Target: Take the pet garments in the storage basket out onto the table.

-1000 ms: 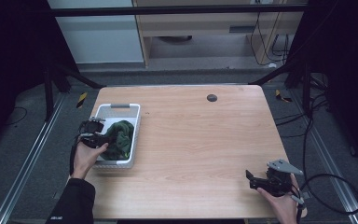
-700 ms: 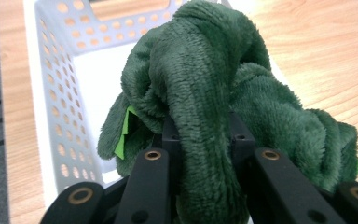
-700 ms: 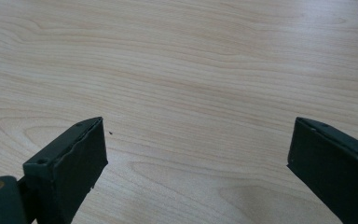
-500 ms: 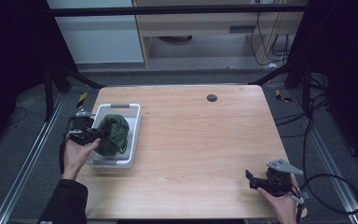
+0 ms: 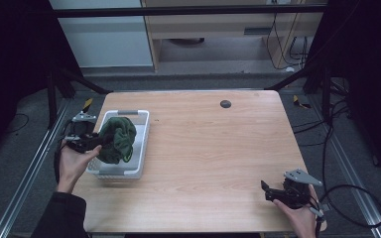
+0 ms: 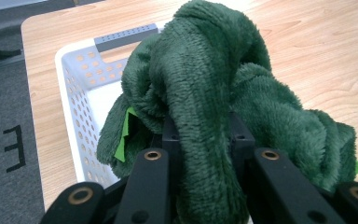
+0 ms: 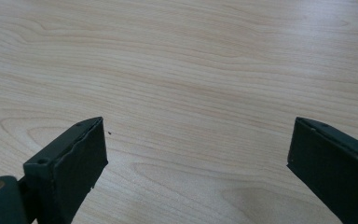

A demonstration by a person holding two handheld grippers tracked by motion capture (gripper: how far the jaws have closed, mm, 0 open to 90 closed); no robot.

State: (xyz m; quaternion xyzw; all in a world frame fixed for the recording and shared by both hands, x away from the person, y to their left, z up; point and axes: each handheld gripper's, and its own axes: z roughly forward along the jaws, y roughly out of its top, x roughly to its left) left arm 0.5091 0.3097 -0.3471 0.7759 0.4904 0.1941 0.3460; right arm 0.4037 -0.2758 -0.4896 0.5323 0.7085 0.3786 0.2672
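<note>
A dark green fleecy cloth [image 5: 117,140] hangs bunched above the white perforated basket [image 5: 140,148] at the table's left side. My left gripper [image 5: 95,141] is shut on a fold of the cloth [image 6: 200,116], whose plush pile drapes over both jaws; a bright green tag shows at its edge. Below it lies the basket [image 6: 77,107] with its grey handle. My right gripper [image 5: 267,192] rests low near the table's front right corner, pointing left. Its jaws stand wide apart over bare wood in the right gripper view [image 7: 196,154], with nothing between them.
The basket stands near the wooden table's [image 5: 213,148] left edge, with grey floor and a metal rail beyond. A small dark round disc [image 5: 225,103] lies near the table's far edge. A black cable trails from the right gripper off the table's right side.
My left gripper has risen with the green cloth, lifting it up out of the basket and a little to the left. The right gripper has stayed in place.
</note>
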